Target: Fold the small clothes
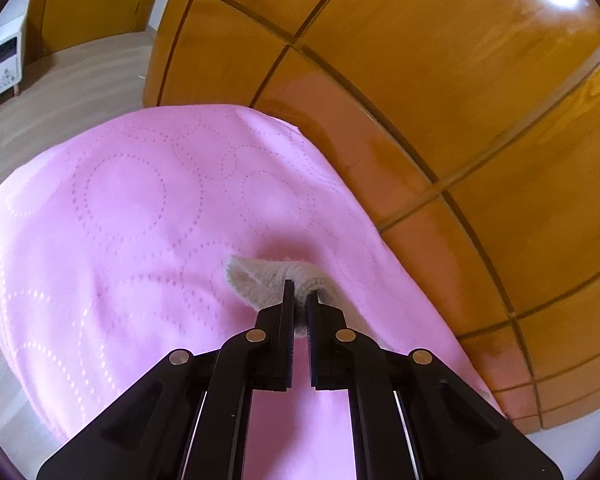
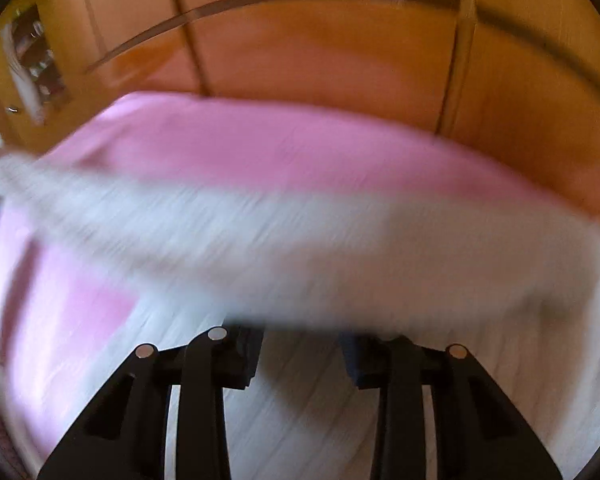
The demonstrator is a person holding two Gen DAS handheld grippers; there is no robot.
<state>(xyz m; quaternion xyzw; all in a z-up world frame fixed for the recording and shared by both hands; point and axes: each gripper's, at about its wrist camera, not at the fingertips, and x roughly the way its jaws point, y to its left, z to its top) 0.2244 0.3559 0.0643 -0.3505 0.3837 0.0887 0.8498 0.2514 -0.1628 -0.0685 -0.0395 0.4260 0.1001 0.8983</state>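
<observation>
A small white knit garment is pinched at one edge by my left gripper, which is shut on it above the pink quilted cover. In the right wrist view the same white garment spreads wide across the pink cover, blurred by motion. My right gripper has its jaws wide apart; the fingertips are hidden under the garment's near edge, so I cannot tell whether they touch it.
Glossy orange wooden wardrobe panels stand close behind the pink cover. A wooden floor and a white cabinet lie at the far left. An open shelf niche shows at upper left.
</observation>
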